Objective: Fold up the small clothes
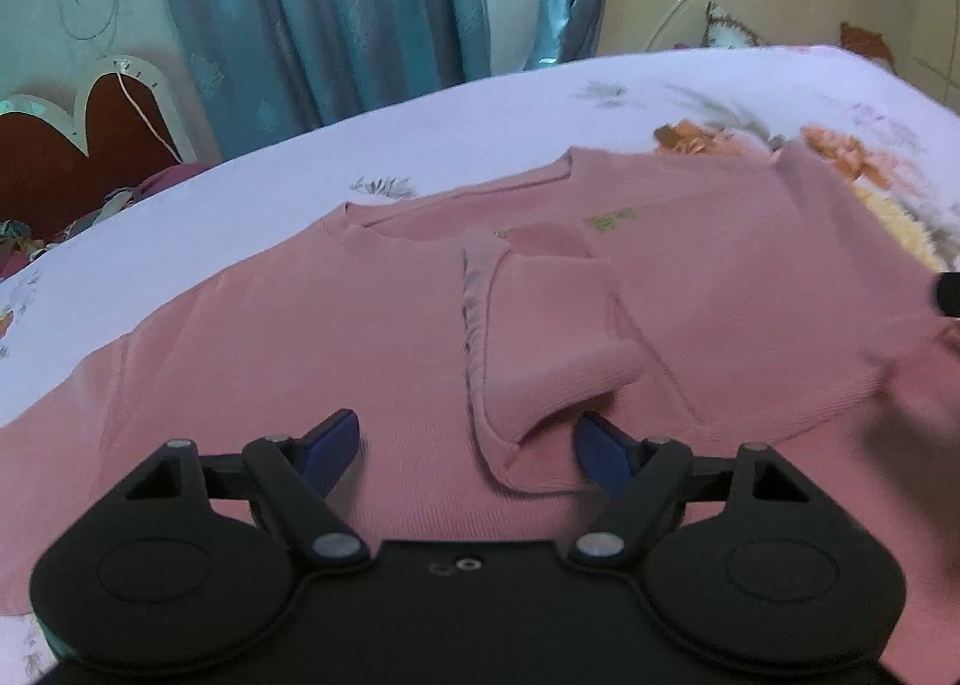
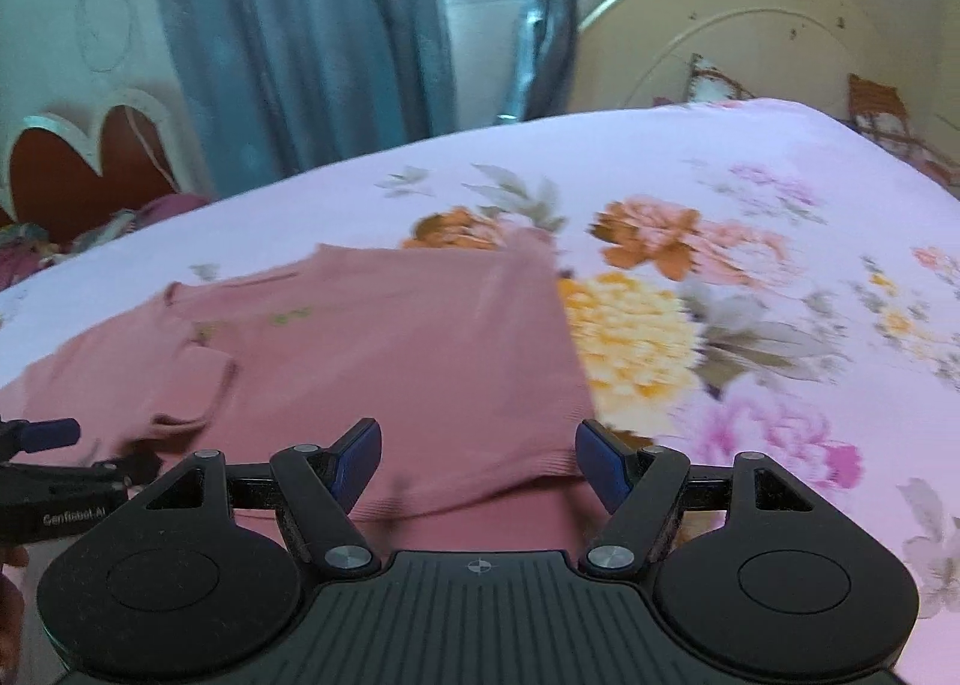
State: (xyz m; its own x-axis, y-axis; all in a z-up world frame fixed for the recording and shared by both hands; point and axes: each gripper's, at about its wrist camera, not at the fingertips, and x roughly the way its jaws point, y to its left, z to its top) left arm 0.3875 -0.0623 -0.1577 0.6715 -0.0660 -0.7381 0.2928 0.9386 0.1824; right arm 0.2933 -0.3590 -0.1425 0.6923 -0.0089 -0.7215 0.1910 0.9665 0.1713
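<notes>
Left wrist view: the pink top point(image 1: 372, 325) is spread on the floral bedsheet point(image 1: 420, 126), one sleeve point(image 1: 552, 319) folded in. The left gripper point(image 1: 465, 445) is held wide, empty. The right gripper point(image 2: 477, 460), likewise open and empty, is poised over the near hem; the next fold should be taken squarely.

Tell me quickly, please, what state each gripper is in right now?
Left gripper: open, holding nothing.
Right gripper: open, holding nothing.

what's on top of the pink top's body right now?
A sleeve lies folded across the body of the pink top, its cuff near the open left gripper. Small green lettering shows beyond it. Whatever the sleeve covers is hidden.
</notes>
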